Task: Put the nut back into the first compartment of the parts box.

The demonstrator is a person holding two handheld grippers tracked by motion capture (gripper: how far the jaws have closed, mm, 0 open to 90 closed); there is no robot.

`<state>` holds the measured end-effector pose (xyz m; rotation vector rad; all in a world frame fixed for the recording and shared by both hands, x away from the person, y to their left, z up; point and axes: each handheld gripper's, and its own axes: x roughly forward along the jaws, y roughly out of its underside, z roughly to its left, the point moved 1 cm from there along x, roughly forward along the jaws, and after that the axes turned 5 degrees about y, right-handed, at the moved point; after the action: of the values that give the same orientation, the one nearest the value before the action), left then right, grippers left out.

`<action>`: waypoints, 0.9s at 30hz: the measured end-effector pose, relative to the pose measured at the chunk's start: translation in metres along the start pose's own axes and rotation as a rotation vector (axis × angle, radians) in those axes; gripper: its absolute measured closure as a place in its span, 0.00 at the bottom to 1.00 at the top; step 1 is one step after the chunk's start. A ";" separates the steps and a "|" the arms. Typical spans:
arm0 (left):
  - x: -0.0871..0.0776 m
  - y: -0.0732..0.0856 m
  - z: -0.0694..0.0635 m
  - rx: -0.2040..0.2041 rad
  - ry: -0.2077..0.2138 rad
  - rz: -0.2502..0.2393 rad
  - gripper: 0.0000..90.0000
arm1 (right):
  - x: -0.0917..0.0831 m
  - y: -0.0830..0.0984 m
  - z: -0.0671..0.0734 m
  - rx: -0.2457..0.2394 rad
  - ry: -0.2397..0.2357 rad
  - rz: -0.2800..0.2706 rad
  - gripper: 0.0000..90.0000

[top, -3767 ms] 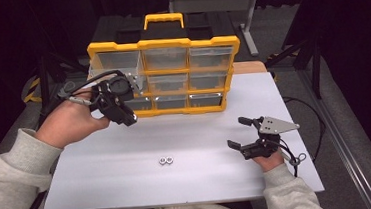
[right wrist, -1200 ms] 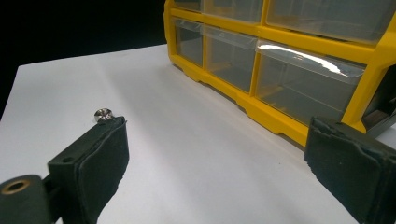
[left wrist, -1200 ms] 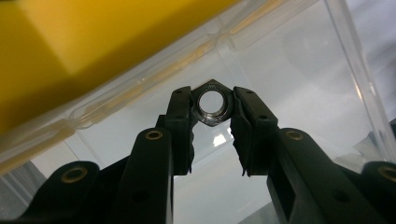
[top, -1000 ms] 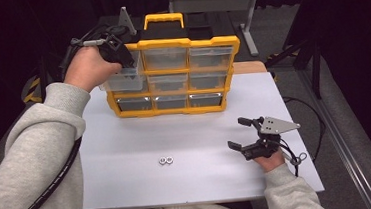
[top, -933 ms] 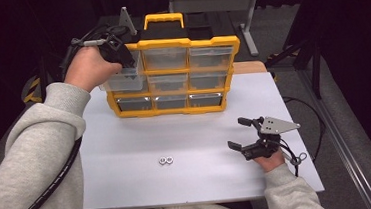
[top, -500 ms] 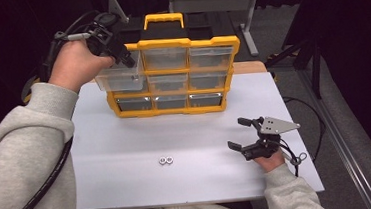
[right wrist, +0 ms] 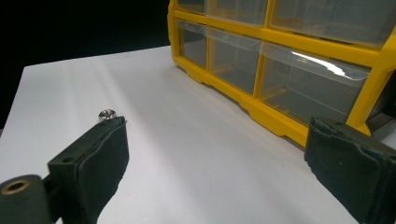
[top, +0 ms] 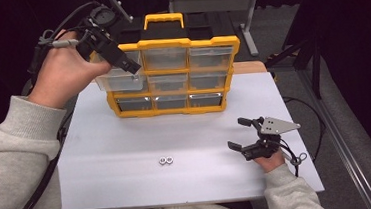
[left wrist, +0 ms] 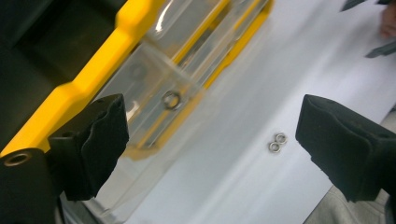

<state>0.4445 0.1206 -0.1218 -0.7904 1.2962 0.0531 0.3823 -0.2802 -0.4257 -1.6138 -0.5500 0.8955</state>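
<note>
Drawer cabinet [top: 171, 75]: yellow, rigid plastic, far edge of counter [top: 129, 184]; top-left clear drawer [top: 116, 80] pulled out.

Left hand-held gripper [top: 129, 68]: above the drawer, jaws just opened, empty.

Right hand-held gripper [top: 237, 133]: open, near right corner.

Nut [left wrist: 171, 100]: in the drawer; small, hard, light, probably slippery. Grip across flats.

Two nuts [top: 166, 160]: touching, near edge.

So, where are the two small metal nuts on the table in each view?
High view: nuts on the white table, front centre.
Left gripper view: right of centre, beside the right finger.
Right gripper view: at left, peeking over the left finger.
Shared landmark: the yellow drawer cabinet.
</note>
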 end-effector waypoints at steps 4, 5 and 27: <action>0.003 0.004 -0.018 0.080 0.031 -0.014 0.11 | 0.000 0.000 0.000 0.001 -0.001 -0.002 0.08; 0.005 0.005 -0.022 0.097 0.034 -0.016 0.11 | 0.000 0.000 0.000 0.001 -0.001 -0.002 0.08; 0.121 0.043 -0.068 0.258 0.204 0.091 0.03 | 0.001 0.000 0.000 0.001 -0.007 -0.002 0.08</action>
<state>0.4054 0.0684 -0.2516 -0.5251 1.4968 -0.1235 0.3827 -0.2793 -0.4261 -1.6098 -0.5559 0.9003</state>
